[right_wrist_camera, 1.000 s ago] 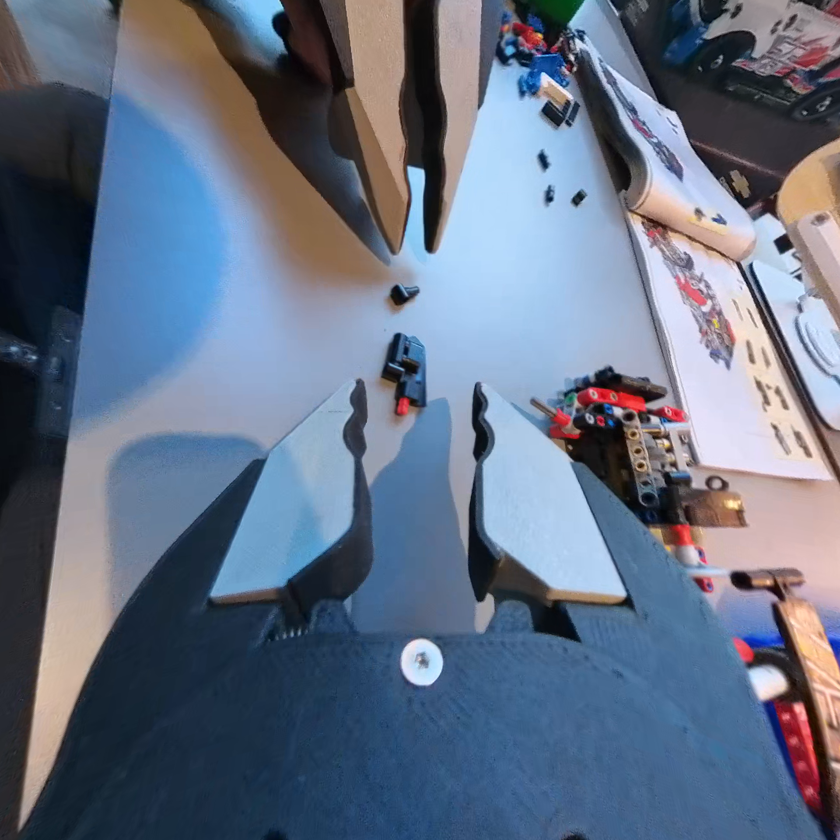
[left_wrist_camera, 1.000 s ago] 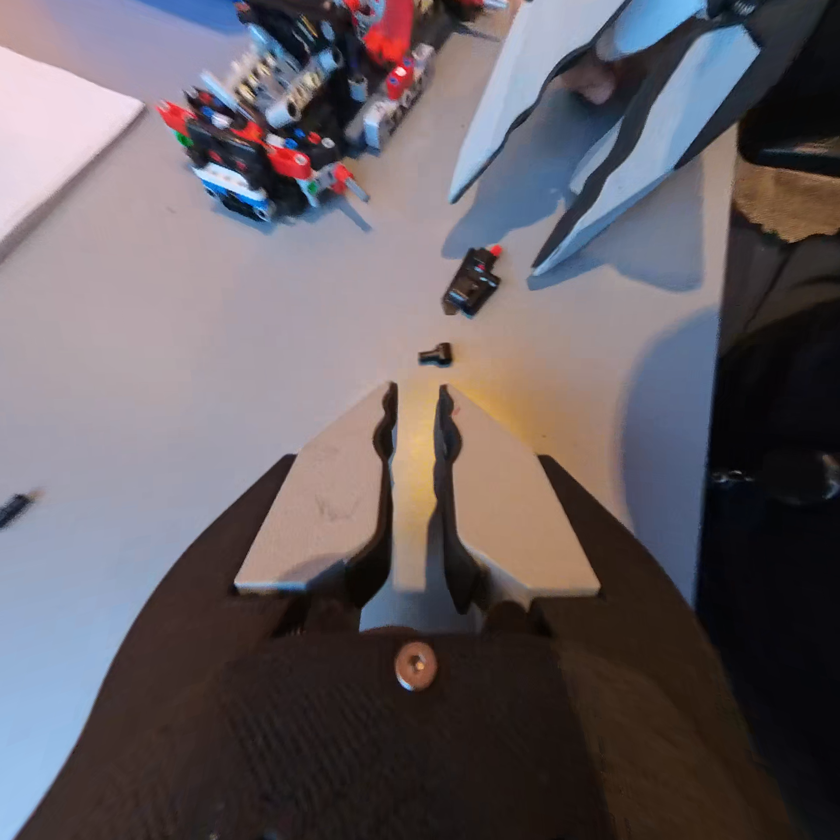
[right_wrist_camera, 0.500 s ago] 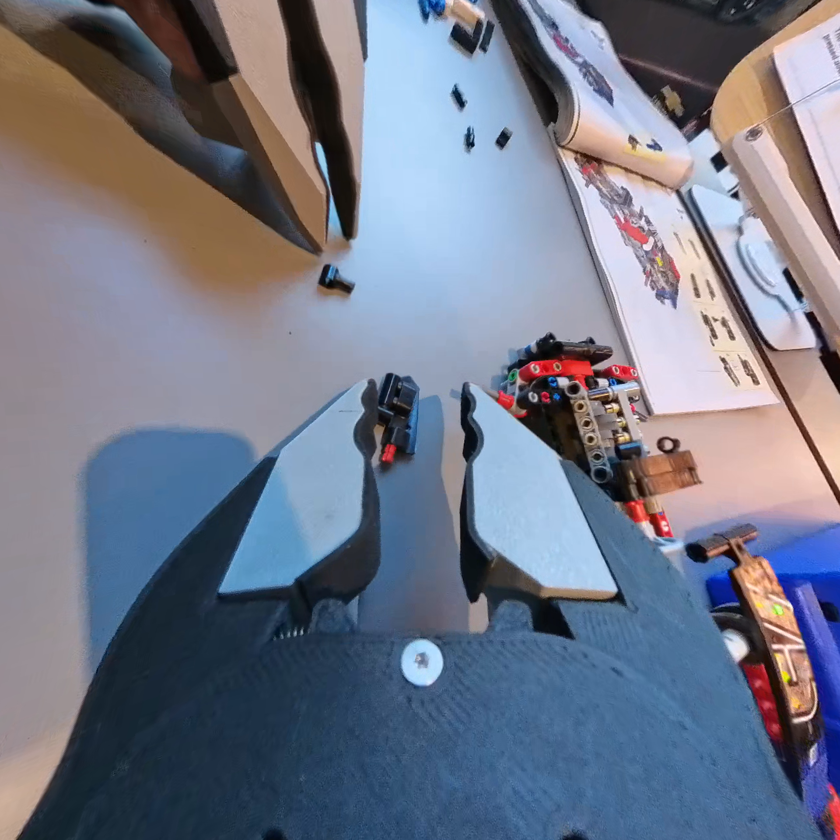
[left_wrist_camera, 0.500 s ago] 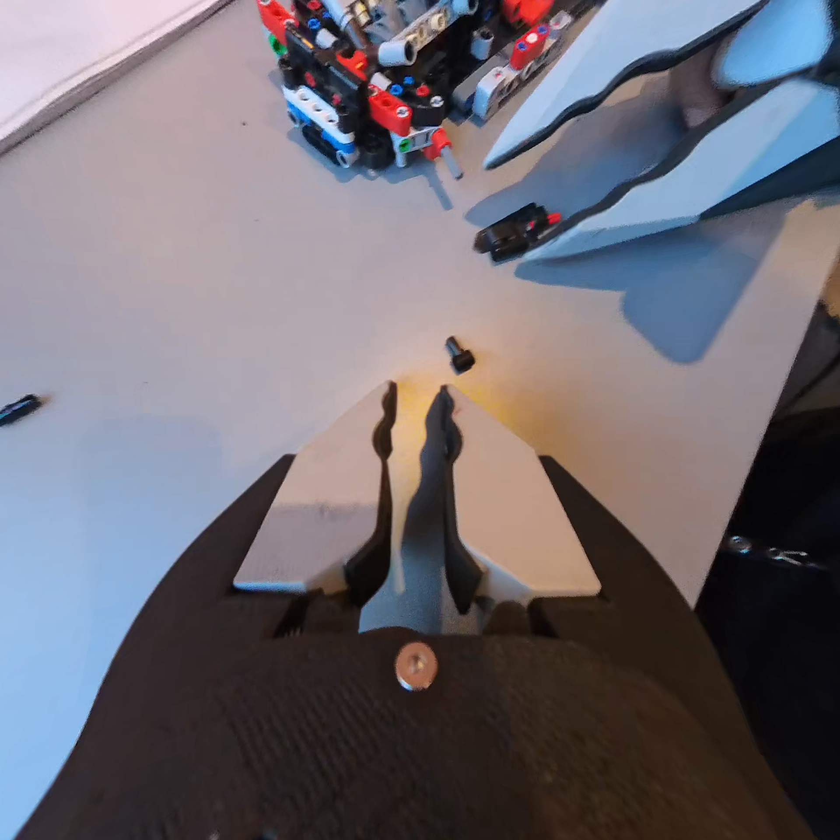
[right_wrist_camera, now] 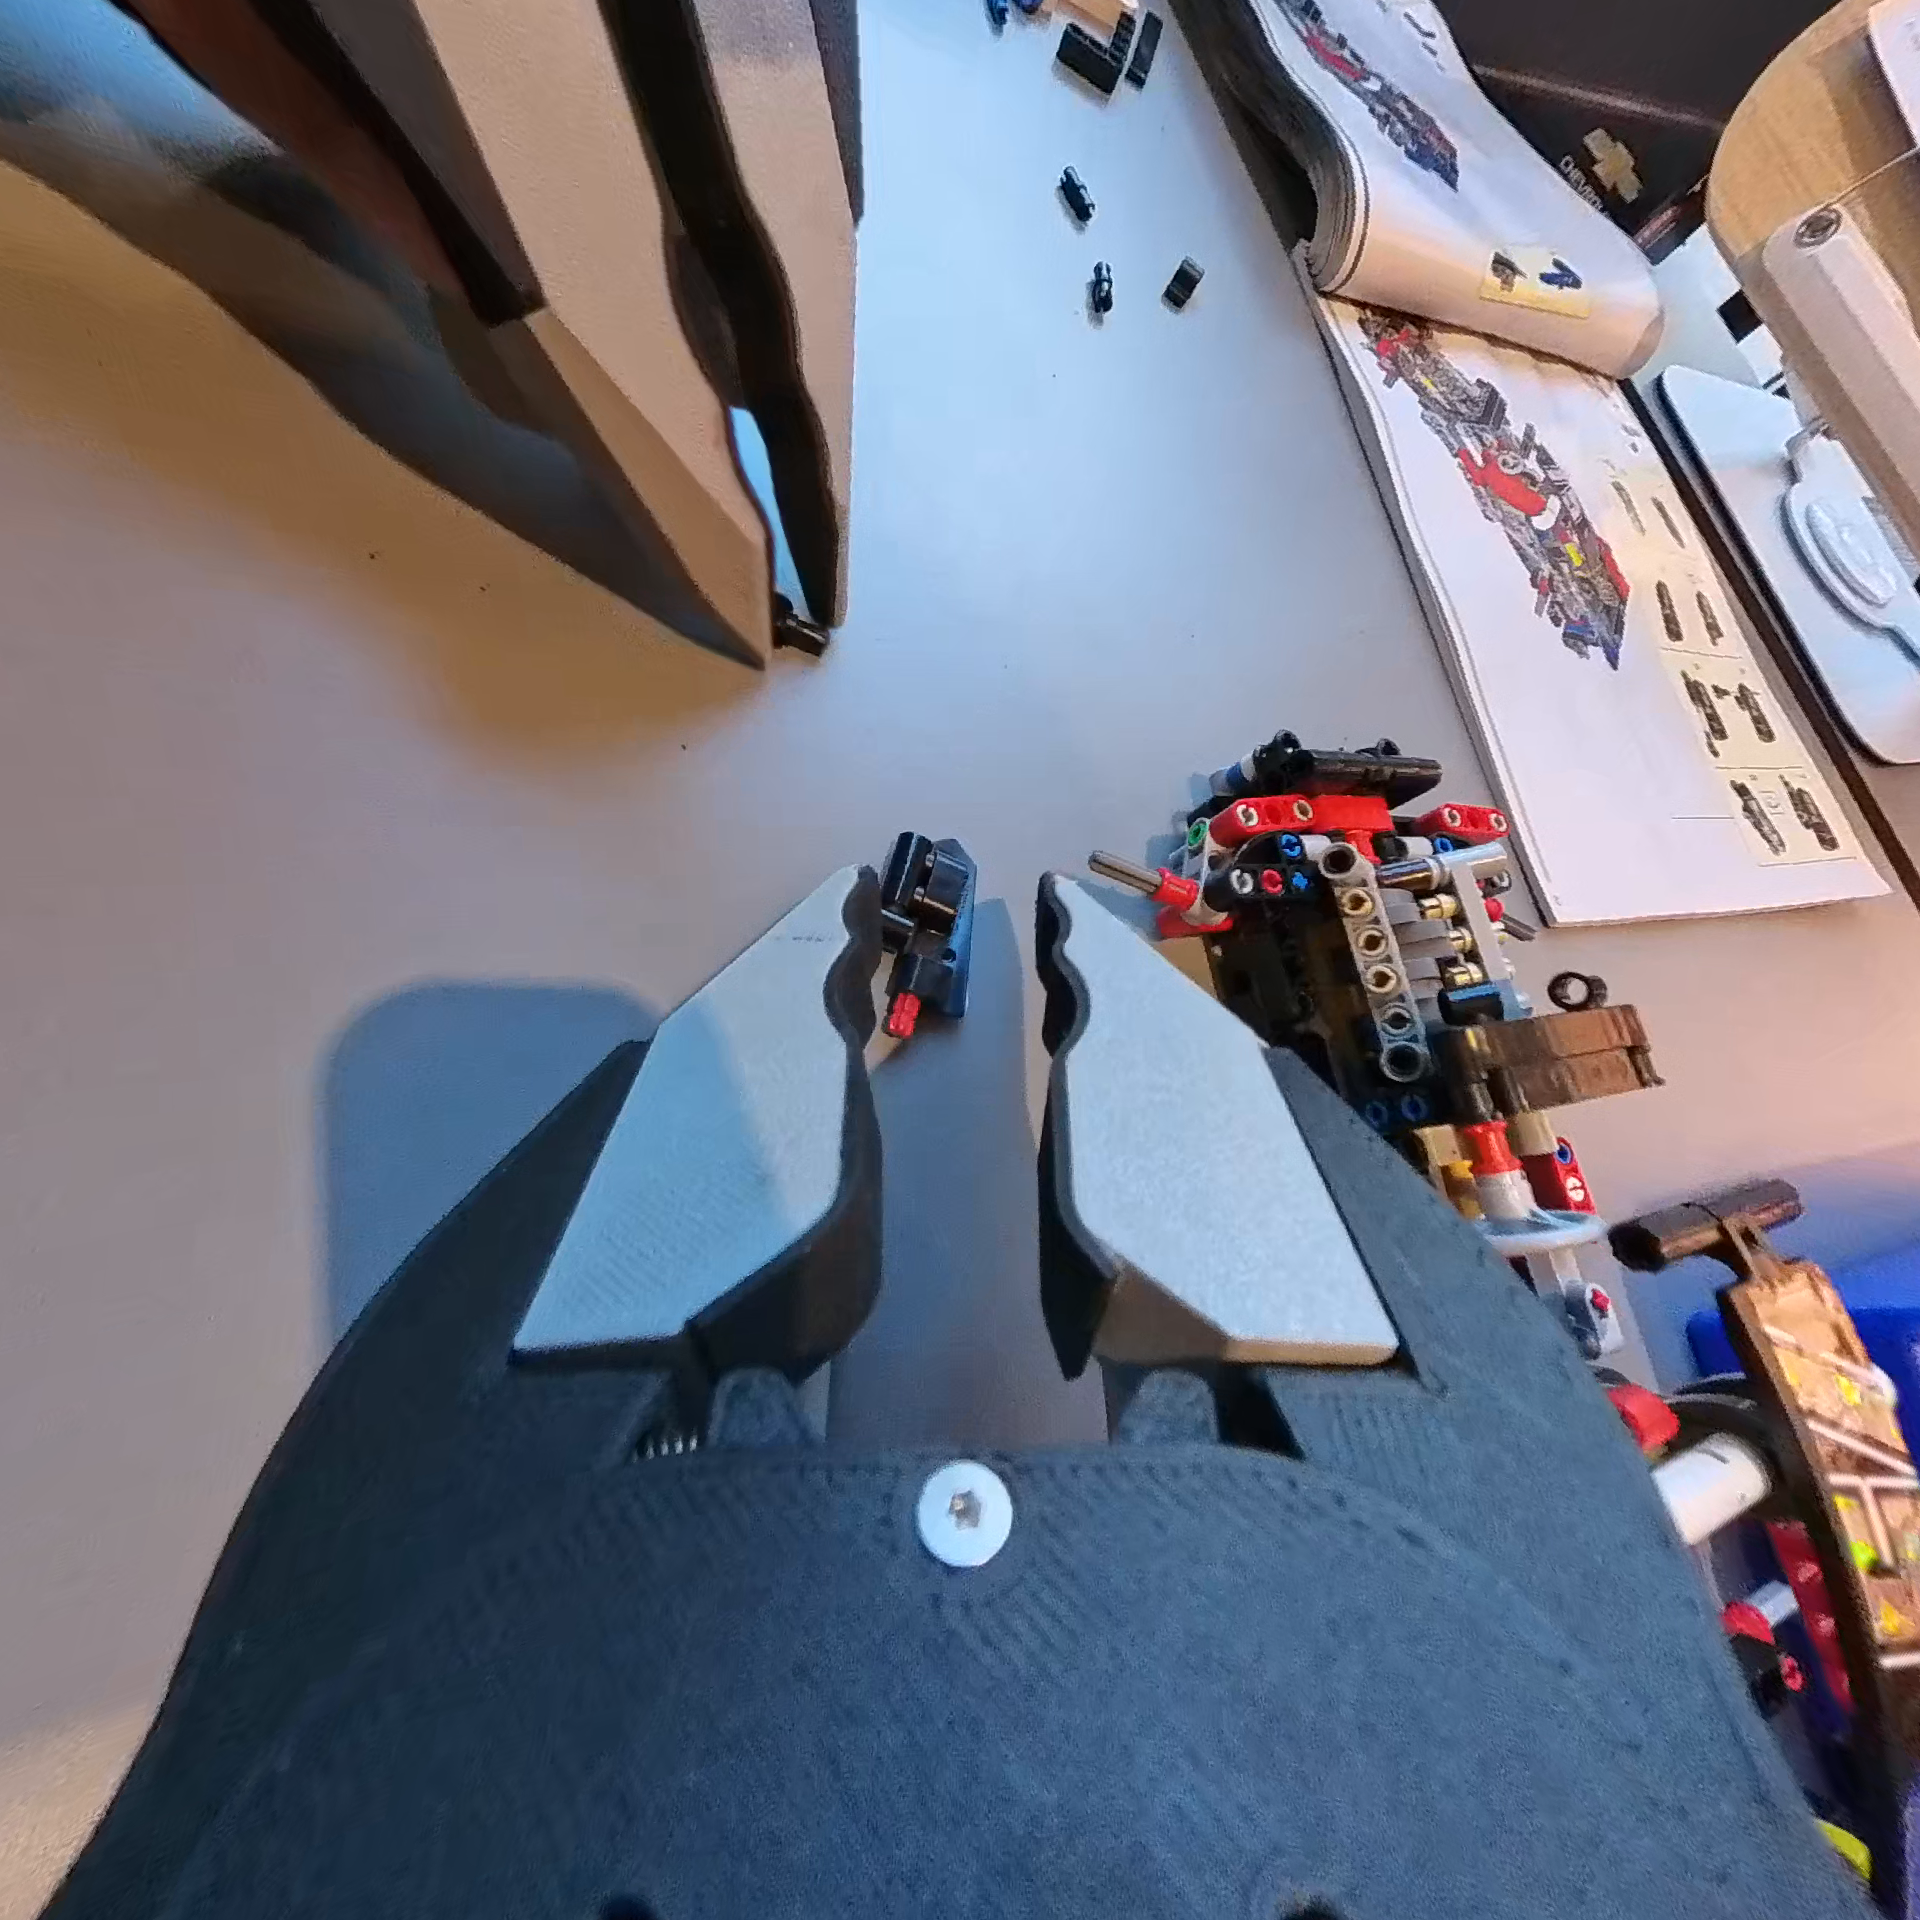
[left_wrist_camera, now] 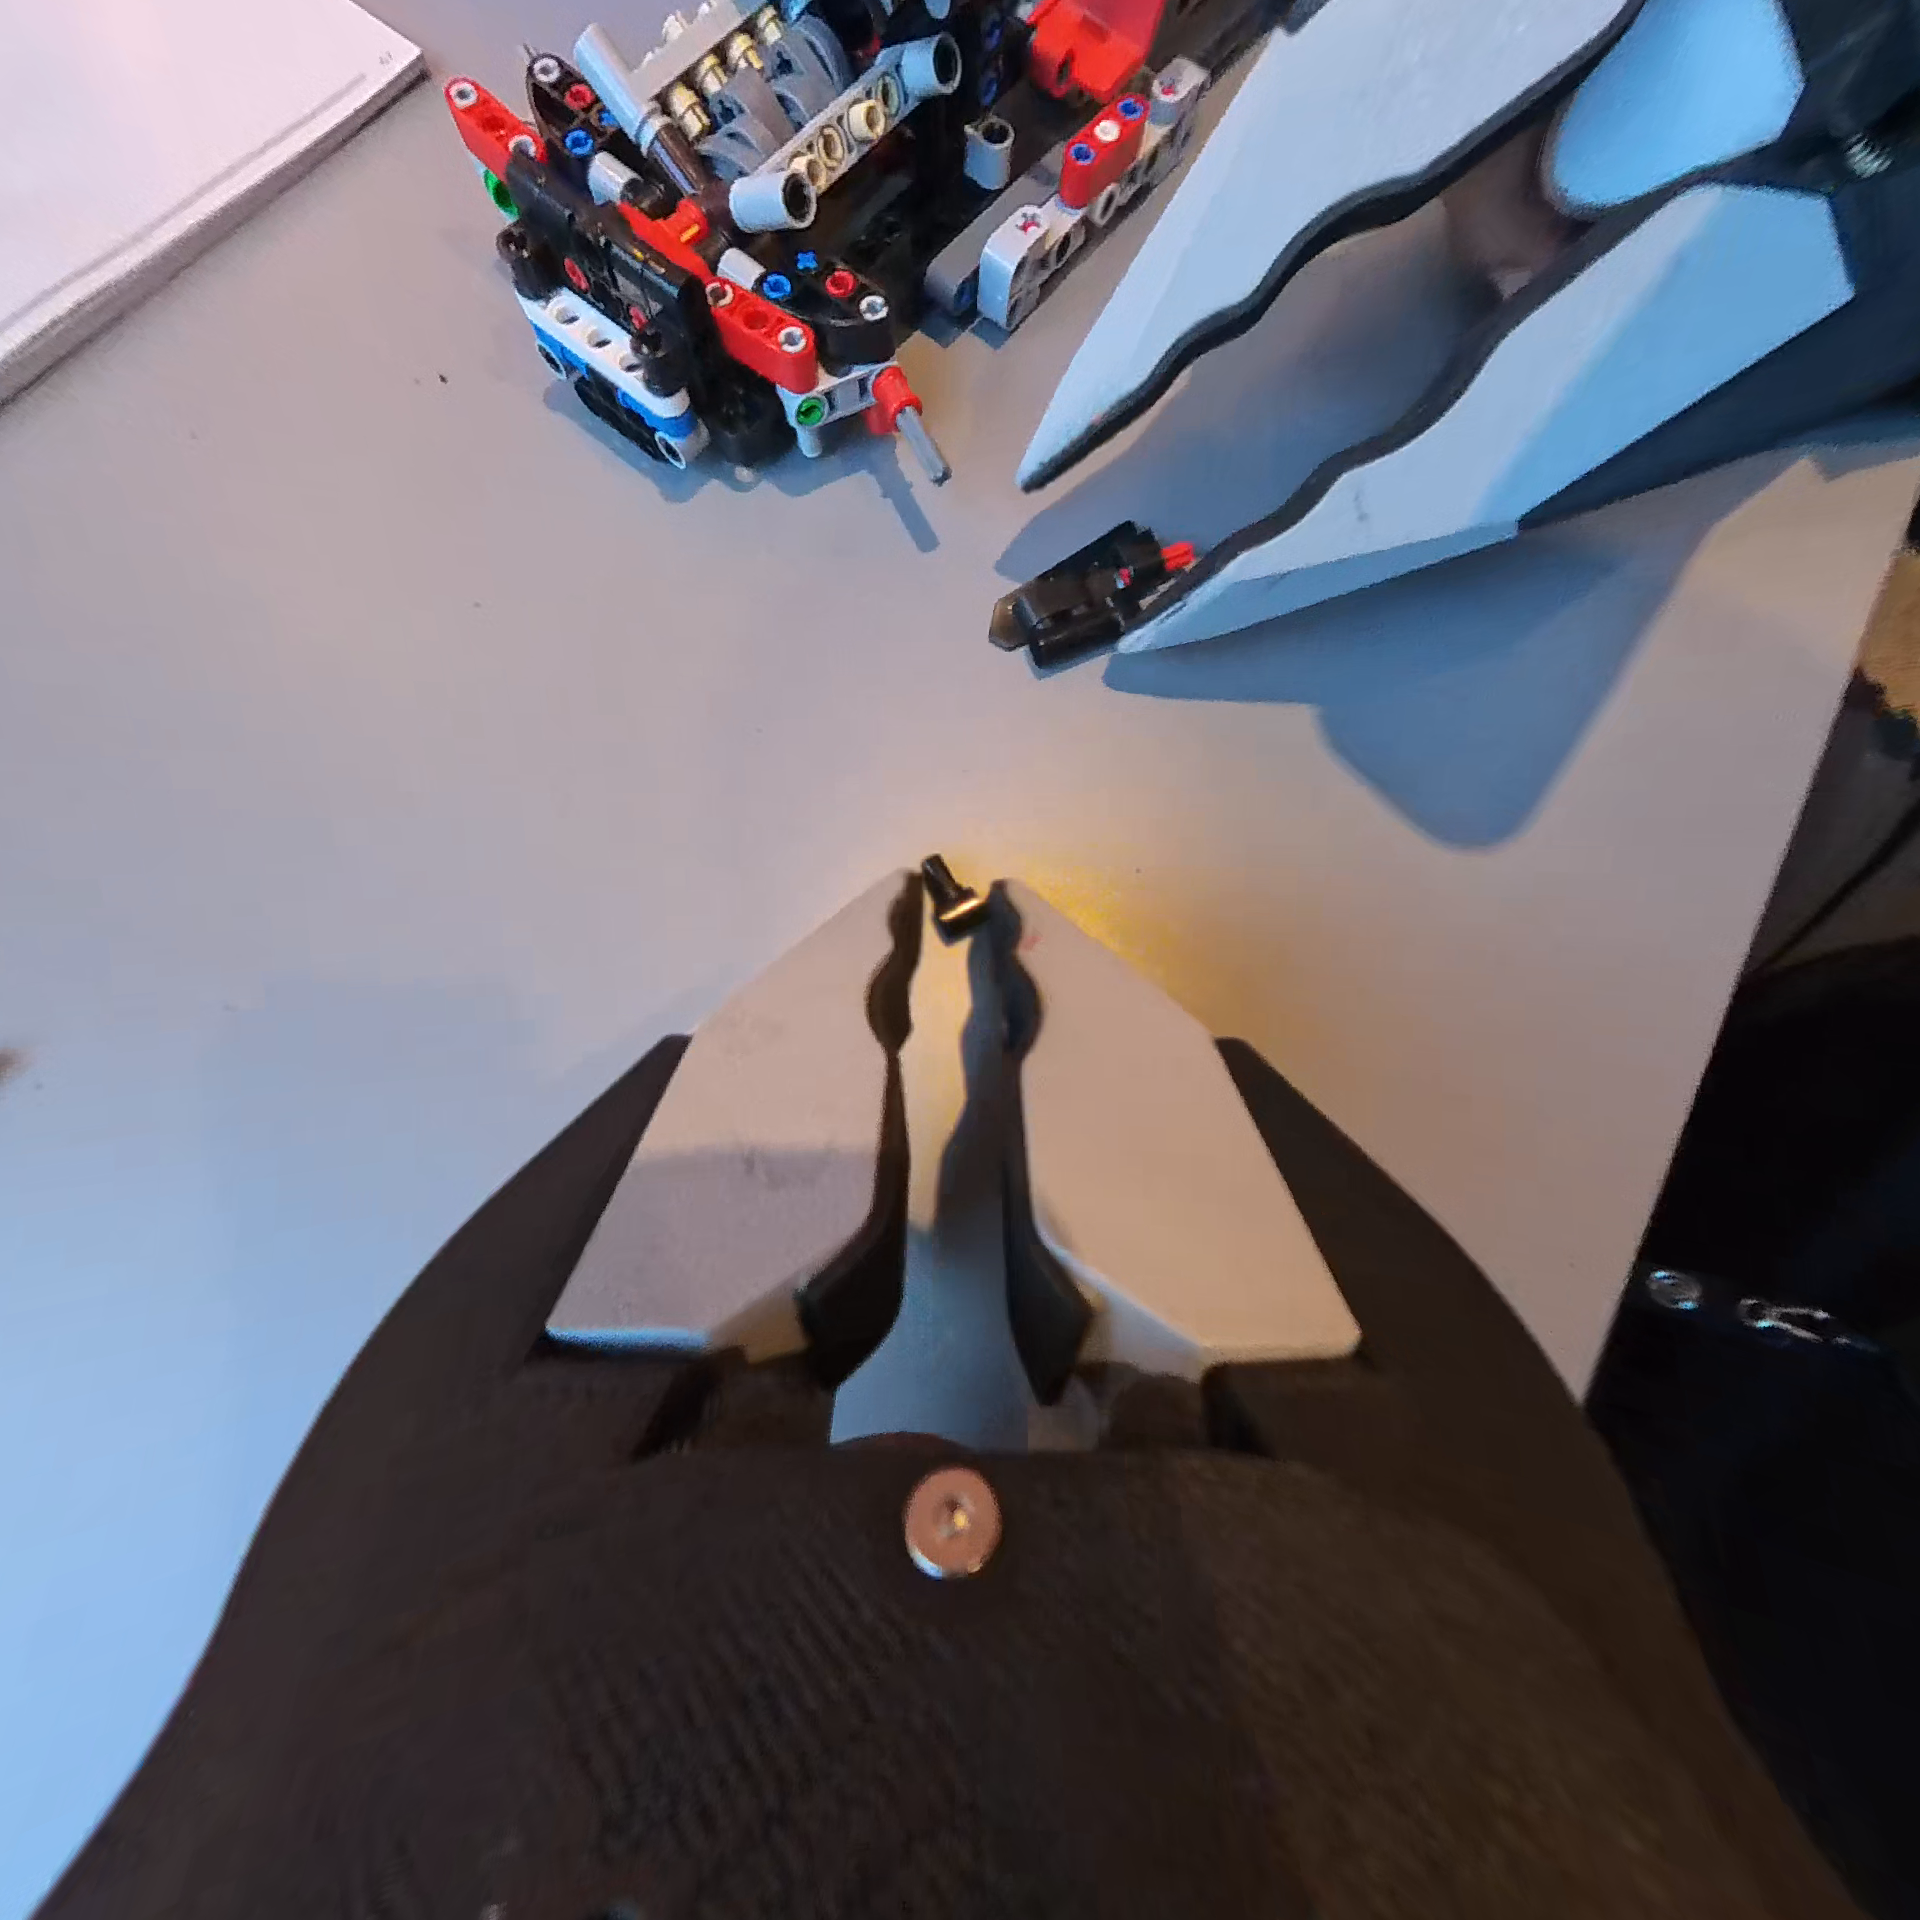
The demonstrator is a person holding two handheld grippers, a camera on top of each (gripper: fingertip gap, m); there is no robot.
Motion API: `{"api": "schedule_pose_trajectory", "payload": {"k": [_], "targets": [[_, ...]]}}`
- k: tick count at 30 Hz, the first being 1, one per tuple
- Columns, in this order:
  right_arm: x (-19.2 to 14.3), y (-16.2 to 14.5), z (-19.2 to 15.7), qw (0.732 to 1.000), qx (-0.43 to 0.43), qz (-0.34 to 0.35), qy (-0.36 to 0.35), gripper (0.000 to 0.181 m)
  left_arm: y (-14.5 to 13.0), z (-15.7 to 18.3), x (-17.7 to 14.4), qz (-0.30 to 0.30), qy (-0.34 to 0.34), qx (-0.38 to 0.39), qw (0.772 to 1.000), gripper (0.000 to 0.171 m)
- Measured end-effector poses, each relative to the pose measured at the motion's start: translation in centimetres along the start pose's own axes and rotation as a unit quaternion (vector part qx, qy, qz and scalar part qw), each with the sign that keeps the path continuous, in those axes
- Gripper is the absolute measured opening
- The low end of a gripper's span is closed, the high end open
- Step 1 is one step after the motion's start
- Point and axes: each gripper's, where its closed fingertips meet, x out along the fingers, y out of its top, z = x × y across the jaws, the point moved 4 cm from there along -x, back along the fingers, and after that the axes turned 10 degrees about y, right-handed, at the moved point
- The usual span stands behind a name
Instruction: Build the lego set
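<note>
A small black pin (left_wrist_camera: 951, 904) lies on the grey table between the tips of my left gripper (left_wrist_camera: 954, 891), which is open only by a narrow gap. It also shows in the right wrist view (right_wrist_camera: 800, 631) at the left gripper's tips (right_wrist_camera: 802, 621). A small black sub-assembly with a red pin (right_wrist_camera: 930, 925) lies between the fingers of my open right gripper (right_wrist_camera: 956, 894), close against its left finger. In the left wrist view that piece (left_wrist_camera: 1081, 597) sits at the right gripper's tips (left_wrist_camera: 1081, 561). The partly built multi-coloured model (left_wrist_camera: 727, 260) (right_wrist_camera: 1351, 935) stands just beside them.
An open instruction booklet (right_wrist_camera: 1558, 623) lies beyond the model, also in the left wrist view (left_wrist_camera: 156, 156). Loose black pieces (right_wrist_camera: 1101, 281) lie farther back. The table edge (left_wrist_camera: 1714, 1039) runs close on the left gripper's right. More parts and a blue bin (right_wrist_camera: 1860, 1340) sit at right. Left tips to right tips: about 6 centimetres.
My left gripper moved forward until the black pin sits between its tips. My right gripper moved forward and narrowed, so the black sub-assembly now lies between its fingers.
</note>
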Motion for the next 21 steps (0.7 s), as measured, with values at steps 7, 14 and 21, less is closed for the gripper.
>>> {"api": "schedule_pose_trajectory", "payload": {"k": [7,14,21], "targets": [[0.5,-0.4,-0.4,0.999,-0.007,-0.022,0.025,0.013,-0.1,1.6,-0.2,0.005,-0.089,0.068,0.994,0.006],[-1.4,-0.5,-1.9,0.988,-0.047,0.035,0.142,0.012,0.8,3.0,0.6,0.043,-0.160,0.169,0.972,0.006],[-1.5,-1.2,-2.1,0.986,-0.063,0.018,0.151,0.014,1.0,4.1,0.7,0.052,-0.216,0.220,0.950,0.006]]}}
